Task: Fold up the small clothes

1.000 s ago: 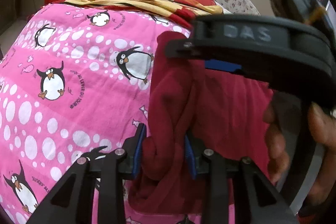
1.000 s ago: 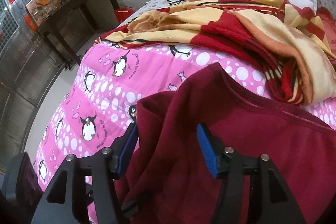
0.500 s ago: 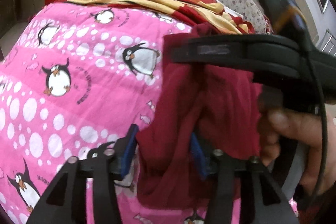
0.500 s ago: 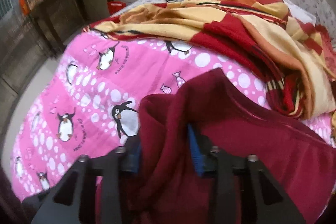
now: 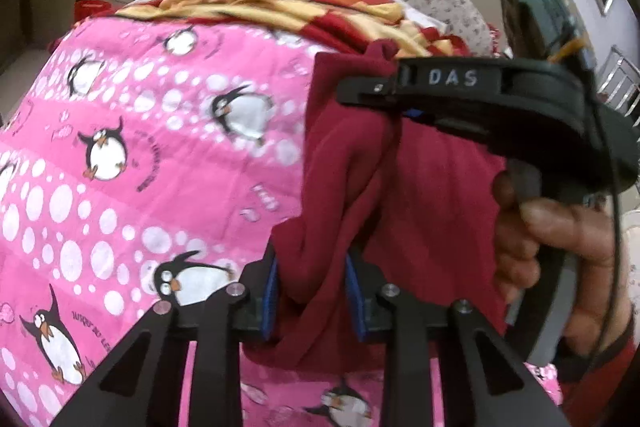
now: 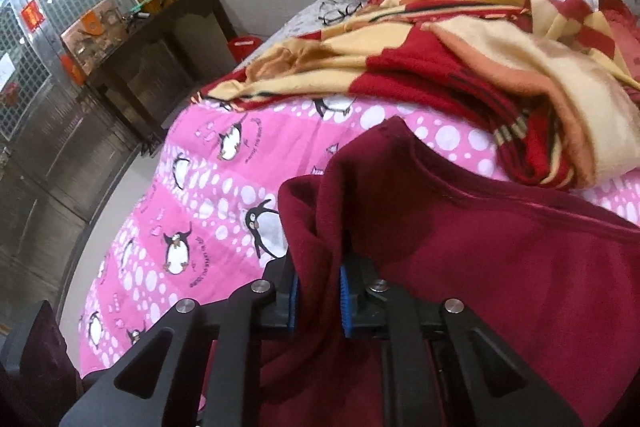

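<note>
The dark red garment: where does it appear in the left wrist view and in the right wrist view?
Left wrist view: the dark red garment hangs at centre and centre-right, bunched between the blue pads of the left hand-held gripper.
Right wrist view: it fills the lower right, a fold pinched in the right hand-held gripper.
Shared landmark: the pink penguin quilt, left of the garment in both.
</note>
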Motion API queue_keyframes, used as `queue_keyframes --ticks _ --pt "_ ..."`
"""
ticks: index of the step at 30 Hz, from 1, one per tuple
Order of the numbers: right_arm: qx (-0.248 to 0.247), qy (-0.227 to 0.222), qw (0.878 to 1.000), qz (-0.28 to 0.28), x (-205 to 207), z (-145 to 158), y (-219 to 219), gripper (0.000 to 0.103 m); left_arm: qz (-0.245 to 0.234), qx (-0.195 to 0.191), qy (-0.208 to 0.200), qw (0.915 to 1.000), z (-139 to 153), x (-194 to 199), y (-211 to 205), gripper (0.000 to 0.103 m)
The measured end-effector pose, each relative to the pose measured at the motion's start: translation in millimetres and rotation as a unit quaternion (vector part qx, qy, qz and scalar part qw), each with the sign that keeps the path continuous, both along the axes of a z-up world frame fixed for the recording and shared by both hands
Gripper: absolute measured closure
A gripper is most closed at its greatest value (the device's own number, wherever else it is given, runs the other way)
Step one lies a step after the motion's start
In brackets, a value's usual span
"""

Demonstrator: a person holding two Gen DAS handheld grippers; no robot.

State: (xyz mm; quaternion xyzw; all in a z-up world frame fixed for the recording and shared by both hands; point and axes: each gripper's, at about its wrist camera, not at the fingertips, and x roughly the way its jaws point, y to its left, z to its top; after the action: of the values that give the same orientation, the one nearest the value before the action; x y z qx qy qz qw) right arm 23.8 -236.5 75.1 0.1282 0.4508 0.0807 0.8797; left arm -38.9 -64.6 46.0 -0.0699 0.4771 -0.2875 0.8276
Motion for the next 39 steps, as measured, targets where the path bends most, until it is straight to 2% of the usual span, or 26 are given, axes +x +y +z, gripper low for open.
queue_keyframes --ticks 8,17,22,27,31,33,36,39 --pt "-0.004 -0.029 0.999 -0.025 -35 39 -44 0.062 -0.057 -0.021 -0.031 0.9977 53 -28 -41 0.076" --pt "-0.009 -0.064 0.993 -0.1 -97 66 -125 0.063 -0.145 -0.034 -0.056 0.9873 83 -64 -129 0.076" --pt "0.001 -0.062 0.987 -0.148 -134 60 -178 0.063 -0.193 -0.029 -0.05 0.9794 75 -85 -184 0.076" --pt "0.002 -0.047 0.983 -0.18 -153 41 -211 0.064 -0.215 -0.013 -0.033 0.976 53 -105 -228 0.076" --pt "0.003 -0.026 0.979 -0.205 -157 13 -233 0.064 -0.22 -0.001 -0.019 0.9753 33 -111 -249 0.076" --pt "0.021 -0.008 0.977 -0.213 -155 -2 -242 0.064 -0.223 0.006 -0.011 0.9747 24 -112 -255 0.074" --pt "0.076 -0.014 0.969 -0.233 -166 -12 -260 0.058 -0.237 -0.005 0.007 0.9715 20 -112 -252 0.065" --pt "0.087 -0.019 0.967 -0.24 -181 -2 -263 0.05 -0.249 -0.008 0.017 0.9683 34 -111 -234 0.049"
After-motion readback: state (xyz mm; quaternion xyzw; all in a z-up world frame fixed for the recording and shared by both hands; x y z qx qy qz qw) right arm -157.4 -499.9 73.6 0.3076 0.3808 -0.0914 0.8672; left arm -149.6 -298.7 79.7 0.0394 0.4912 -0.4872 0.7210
